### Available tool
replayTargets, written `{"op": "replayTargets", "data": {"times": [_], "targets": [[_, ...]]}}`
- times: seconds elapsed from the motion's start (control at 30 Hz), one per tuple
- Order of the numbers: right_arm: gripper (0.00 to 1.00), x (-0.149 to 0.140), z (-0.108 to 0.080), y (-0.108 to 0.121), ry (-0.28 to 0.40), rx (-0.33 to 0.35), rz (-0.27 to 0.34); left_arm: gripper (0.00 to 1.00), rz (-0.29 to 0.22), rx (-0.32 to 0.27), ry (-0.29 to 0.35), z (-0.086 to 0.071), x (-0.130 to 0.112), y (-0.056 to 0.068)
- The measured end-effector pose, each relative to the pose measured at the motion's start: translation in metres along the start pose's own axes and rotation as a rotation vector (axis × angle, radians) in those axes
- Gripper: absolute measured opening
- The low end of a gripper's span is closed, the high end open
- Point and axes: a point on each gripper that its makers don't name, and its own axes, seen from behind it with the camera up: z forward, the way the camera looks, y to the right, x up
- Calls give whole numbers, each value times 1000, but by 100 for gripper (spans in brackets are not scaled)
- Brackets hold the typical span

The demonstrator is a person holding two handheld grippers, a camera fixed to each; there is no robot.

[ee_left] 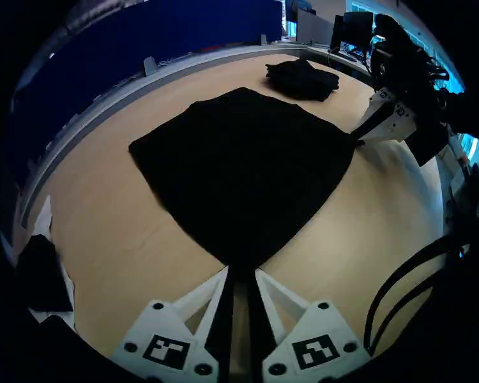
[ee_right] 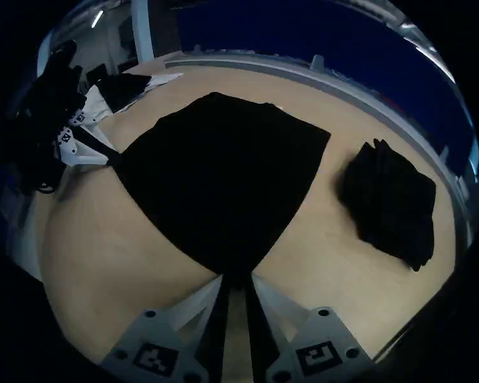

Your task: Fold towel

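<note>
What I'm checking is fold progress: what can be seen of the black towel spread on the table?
The towel is plain black soft cloth with four corners. It lies spread out and mostly flat on the light wooden table. Two neighbouring corners are pinched, one between the fingers of the left gripper and the other by the right gripper, both low at the tabletop. Whether it is a single layer cannot be told. It lies apart from the folded dark stack.

bare tabletop lies open on both sides of the spread towel. past it, not touching, a pile of folded dark cloth takes up room near the blue partition that walls the tabletop's far edge.
</note>
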Motion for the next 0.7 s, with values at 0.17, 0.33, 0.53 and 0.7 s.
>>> {"op": "replayTargets", "data": {"times": [0.17, 0.33, 0.53, 0.7], "targets": [[13, -1, -2, -3, -5, 13, 5, 10, 23, 4, 7, 0, 1, 1], [12, -2, -4, -6, -7, 22, 2, 9, -10, -10, 11, -1, 1, 2], [11, 0, -5, -8, -1, 26, 2, 9, -18, -13, 17, -3, 3, 2], [11, 3, -6, -7, 4, 24, 3, 9, -17, -12, 23, -4, 5, 1]]}}
